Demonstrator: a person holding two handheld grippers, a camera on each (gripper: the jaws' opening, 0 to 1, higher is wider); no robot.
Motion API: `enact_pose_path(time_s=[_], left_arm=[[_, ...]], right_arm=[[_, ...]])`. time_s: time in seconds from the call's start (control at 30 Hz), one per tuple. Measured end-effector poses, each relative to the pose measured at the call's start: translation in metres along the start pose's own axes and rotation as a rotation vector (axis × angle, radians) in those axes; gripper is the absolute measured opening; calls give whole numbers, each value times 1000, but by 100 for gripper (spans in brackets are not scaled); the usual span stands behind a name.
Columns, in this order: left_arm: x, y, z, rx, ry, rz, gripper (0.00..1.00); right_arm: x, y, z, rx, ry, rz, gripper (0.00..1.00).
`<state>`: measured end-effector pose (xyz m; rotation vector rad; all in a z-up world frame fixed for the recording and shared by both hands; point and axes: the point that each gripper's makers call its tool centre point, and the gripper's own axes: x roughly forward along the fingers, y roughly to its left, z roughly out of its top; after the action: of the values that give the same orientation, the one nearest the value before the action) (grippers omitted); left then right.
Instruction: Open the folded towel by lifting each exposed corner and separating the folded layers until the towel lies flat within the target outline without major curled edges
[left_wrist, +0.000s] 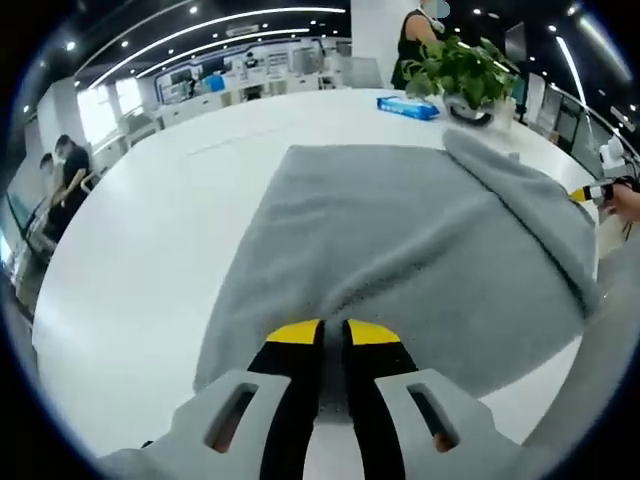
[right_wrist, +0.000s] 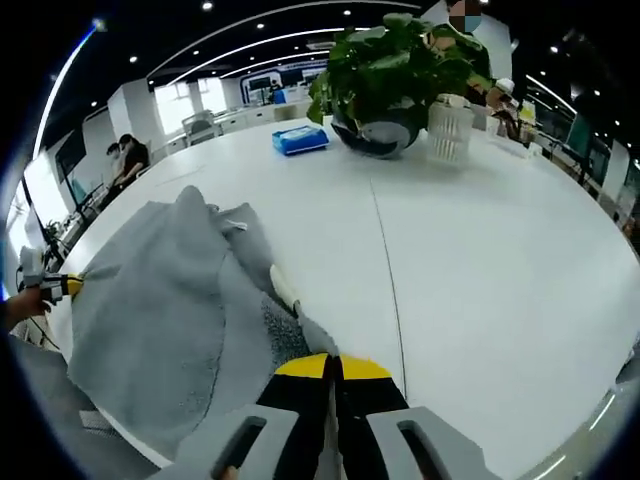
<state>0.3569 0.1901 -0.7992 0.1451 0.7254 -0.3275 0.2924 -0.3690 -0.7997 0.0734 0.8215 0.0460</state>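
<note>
**Towel partly opened, both edges pinched, far side still folded over**

Your left hand-held gripper (left_wrist: 333, 335) has its yellow-tipped jaws pressed together on the near edge of the grey towel (left_wrist: 400, 240), low in the centre of the left gripper view. The towel spreads from there up across the white worktop (left_wrist: 150, 230), and most of that stretch looks smooth and single-layered.

Your right hand-held gripper (right_wrist: 333, 372) is likewise closed, and appears to be pinching a towel edge at the bottom centre of the right gripper view, though the cloth bunches there and the exact hold is hard to read. In the left gripper view, a raised fold runs along the towel's right side, from upper centre down to the right edge.

You are roughly midway, by my judgement: one broad panel is laid out, but that folded layer is not yet turned out and the corners around it are rumpled. No target outline is visible on the worktop, so placement can't be checked.

A potted plant (right_wrist: 385, 70) and a blue packet (right_wrist: 300, 139) sit well apart from the towel, toward the top of the frame.
</note>
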Motion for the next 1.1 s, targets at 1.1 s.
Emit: enact_pose_path(time_s=[1.1], left_arm=[[-52,41,-39,-84,-38,121,8]], right_arm=[[-26,-6,-33,100,-62,-88,0]])
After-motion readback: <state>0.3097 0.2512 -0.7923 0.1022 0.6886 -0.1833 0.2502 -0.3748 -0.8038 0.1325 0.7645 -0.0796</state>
